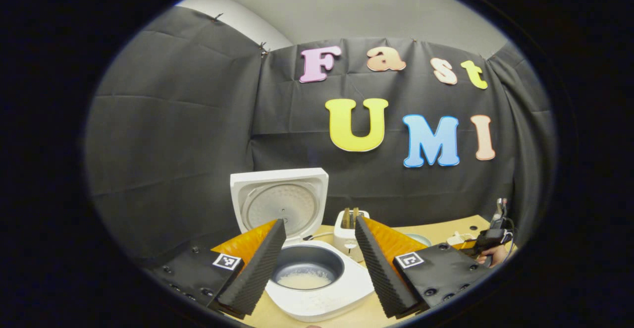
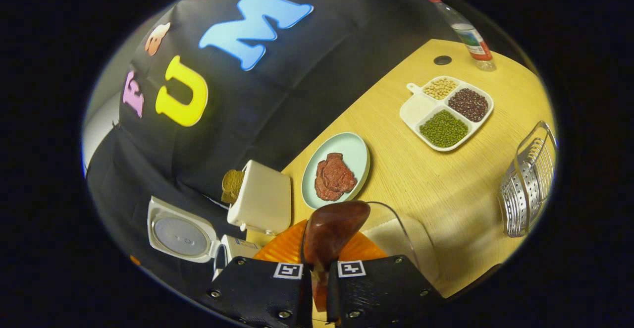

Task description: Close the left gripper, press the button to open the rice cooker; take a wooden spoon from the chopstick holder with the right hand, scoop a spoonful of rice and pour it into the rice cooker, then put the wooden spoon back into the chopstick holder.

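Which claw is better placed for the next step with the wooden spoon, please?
The right claw. It is shut on the wooden spoon, just above the clear container, with the metal chopstick holder nearby. The left claw is open and empty, facing the open rice cooker.

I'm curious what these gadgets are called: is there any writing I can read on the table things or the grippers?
No readable words.
Clear plastic bottle: red-and-white label, too blurred to read.
White rice cooker's open lid: faint mark, too small.
Right gripper and left gripper: black-and-white square code markers, no letters.
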Available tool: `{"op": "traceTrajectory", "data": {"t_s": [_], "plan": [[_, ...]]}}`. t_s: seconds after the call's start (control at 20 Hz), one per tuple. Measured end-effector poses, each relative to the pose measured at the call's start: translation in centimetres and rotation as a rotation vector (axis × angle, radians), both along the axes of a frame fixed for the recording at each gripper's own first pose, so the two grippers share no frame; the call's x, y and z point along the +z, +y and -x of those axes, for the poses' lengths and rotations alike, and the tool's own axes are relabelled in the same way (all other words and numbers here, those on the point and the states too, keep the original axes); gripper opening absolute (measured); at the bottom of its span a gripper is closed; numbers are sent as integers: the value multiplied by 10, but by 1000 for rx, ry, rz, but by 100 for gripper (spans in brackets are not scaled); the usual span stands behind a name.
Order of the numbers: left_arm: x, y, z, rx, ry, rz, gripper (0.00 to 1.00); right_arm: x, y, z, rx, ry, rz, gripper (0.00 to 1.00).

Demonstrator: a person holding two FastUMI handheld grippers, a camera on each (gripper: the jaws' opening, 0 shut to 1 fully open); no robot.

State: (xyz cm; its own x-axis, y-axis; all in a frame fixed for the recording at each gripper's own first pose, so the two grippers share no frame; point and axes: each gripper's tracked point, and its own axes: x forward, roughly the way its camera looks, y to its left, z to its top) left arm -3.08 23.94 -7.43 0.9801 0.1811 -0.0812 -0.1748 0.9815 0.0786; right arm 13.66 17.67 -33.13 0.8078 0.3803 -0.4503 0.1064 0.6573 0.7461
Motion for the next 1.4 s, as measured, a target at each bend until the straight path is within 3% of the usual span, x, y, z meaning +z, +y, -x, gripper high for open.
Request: {"op": "traceTrajectory", "data": {"t_s": [0.2,0.35,0.8,1.4], "plan": [[5,-13,-4,-27,-12,-8,99,36,-5,0,-61,-27,-224,11],[8,-21,-5,-46,-26,-4,97,58,-4,2,-64,-51,-295,11],[16,-19,-5,-68,-64,2,96,126,35,7,1,-135,-313,11],[19,19,6,-54,-71,24,96,174,156,-12,137,-185,-340,11]]}}
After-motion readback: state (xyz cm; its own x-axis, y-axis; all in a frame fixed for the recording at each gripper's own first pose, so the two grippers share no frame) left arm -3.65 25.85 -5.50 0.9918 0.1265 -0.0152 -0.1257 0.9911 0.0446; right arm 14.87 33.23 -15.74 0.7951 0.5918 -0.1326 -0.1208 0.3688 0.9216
